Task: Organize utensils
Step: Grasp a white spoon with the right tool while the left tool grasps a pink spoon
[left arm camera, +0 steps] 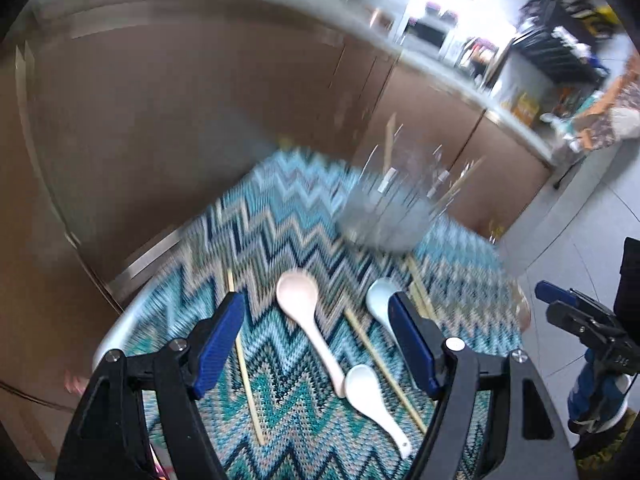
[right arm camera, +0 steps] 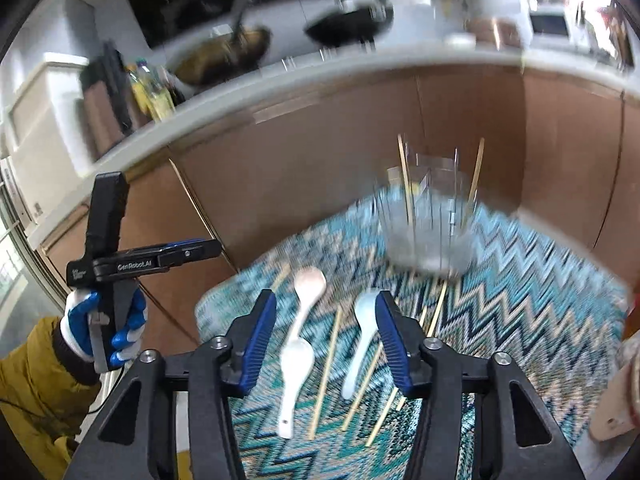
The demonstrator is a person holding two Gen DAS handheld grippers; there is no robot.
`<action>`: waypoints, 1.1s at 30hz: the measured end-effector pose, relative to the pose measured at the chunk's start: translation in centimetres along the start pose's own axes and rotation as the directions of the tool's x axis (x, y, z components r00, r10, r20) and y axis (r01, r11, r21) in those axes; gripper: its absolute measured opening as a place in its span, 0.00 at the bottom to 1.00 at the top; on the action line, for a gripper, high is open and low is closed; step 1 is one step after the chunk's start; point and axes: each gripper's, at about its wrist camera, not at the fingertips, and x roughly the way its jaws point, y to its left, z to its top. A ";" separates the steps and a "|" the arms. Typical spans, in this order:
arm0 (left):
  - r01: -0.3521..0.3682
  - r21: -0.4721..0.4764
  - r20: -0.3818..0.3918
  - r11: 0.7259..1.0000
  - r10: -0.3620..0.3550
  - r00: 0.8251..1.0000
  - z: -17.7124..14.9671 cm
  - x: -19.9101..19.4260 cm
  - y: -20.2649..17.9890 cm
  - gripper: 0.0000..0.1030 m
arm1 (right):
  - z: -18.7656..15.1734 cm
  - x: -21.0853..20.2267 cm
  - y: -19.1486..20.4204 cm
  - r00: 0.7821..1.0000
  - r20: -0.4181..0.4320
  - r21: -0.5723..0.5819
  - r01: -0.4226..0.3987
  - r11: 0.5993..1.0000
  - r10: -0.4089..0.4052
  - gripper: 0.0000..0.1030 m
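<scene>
Right wrist view: both tools (right arm camera: pixel 326 336) (left arm camera: pixel 318 344) hang open and empty over scattered spoons (right arm camera: pixel 294 376), a pick seemingly next.

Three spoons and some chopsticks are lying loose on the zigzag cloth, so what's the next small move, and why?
Probably lower the right gripper onto the pale blue spoon beside its right finger. Both grippers are empty, the utensils lie loose, and the clear holder behind them already has chopsticks standing in it.

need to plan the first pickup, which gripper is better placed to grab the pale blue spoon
Right, probably. In its own view the pale blue spoon lies just inside its right finger, jaws open and empty. The left gripper frames the pink spoon instead.
</scene>
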 end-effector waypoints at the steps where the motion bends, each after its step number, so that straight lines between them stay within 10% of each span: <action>1: 0.006 -0.021 -0.034 1.000 -0.006 0.999 0.0 1.6 0.6 0.71 | -0.1 1.6 -1.0 0.999 -0.033 0.009 -0.002 1.000 0.002 0.43; 17: 0.106 0.003 -0.214 0.994 -0.103 0.971 1.4 12.8 3.7 0.67 | 0.5 18.7 -7.9 0.942 -0.298 -0.033 -0.173 0.984 0.155 0.28; 33: 0.054 0.034 -0.259 0.998 -0.044 0.965 1.2 15.4 3.3 0.08 | 0.3 22.7 -8.4 0.909 -0.378 -0.094 -0.224 0.970 0.173 0.06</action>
